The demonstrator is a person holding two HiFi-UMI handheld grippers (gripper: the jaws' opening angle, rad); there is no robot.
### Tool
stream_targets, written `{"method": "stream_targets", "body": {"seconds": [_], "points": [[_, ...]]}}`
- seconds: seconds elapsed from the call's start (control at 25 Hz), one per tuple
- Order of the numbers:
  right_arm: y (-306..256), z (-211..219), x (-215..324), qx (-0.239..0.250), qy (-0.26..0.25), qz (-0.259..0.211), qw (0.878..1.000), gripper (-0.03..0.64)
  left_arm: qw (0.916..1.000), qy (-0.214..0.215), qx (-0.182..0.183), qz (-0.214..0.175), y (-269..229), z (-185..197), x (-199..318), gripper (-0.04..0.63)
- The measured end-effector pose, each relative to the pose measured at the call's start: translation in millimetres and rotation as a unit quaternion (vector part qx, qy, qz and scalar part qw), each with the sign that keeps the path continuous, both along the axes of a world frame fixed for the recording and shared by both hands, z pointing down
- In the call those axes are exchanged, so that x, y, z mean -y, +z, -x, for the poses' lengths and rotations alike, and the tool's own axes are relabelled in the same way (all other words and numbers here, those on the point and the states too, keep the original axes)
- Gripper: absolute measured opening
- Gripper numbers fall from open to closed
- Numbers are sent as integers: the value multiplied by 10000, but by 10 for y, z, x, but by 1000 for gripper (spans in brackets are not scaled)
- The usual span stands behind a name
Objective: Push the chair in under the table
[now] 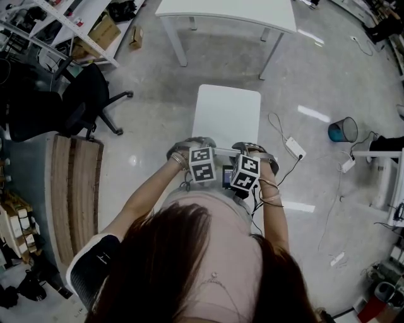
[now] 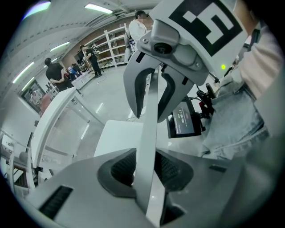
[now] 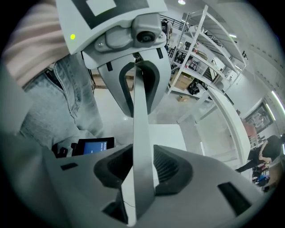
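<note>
A white chair stands on the grey floor in front of me, its seat (image 1: 227,117) pointing toward the white table (image 1: 252,16) at the top of the head view. Both grippers sit on the chair's thin white backrest rail (image 1: 221,151). My left gripper (image 1: 189,148) holds the rail's left end and my right gripper (image 1: 254,151) its right end. In the left gripper view the rail (image 2: 149,133) runs straight up between the dark pads (image 2: 120,169), with the seat (image 2: 118,138) and table (image 2: 53,116) beyond. The right gripper view shows the same rail (image 3: 141,124) pinched between its pads (image 3: 169,167).
A black office chair (image 1: 88,101) and shelving (image 1: 76,25) stand at the left, with a wooden pallet (image 1: 72,189) below them. A blue bin (image 1: 343,130), a power adapter (image 1: 295,148) and loose cables lie to the right. Several people (image 2: 53,71) stand far off.
</note>
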State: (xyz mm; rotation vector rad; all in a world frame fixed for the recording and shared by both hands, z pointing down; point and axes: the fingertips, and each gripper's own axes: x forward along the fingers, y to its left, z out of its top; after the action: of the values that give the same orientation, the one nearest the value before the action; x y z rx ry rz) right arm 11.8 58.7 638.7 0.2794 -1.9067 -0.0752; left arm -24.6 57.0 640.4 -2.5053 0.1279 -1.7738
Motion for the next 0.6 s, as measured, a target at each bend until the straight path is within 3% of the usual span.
{"method": "stream_targets", "body": {"seconds": [0.6], "points": [[-8, -147, 567, -50, -256, -145, 9996, 141, 9998, -175, 28, 22, -5, -127, 531, 114]]}}
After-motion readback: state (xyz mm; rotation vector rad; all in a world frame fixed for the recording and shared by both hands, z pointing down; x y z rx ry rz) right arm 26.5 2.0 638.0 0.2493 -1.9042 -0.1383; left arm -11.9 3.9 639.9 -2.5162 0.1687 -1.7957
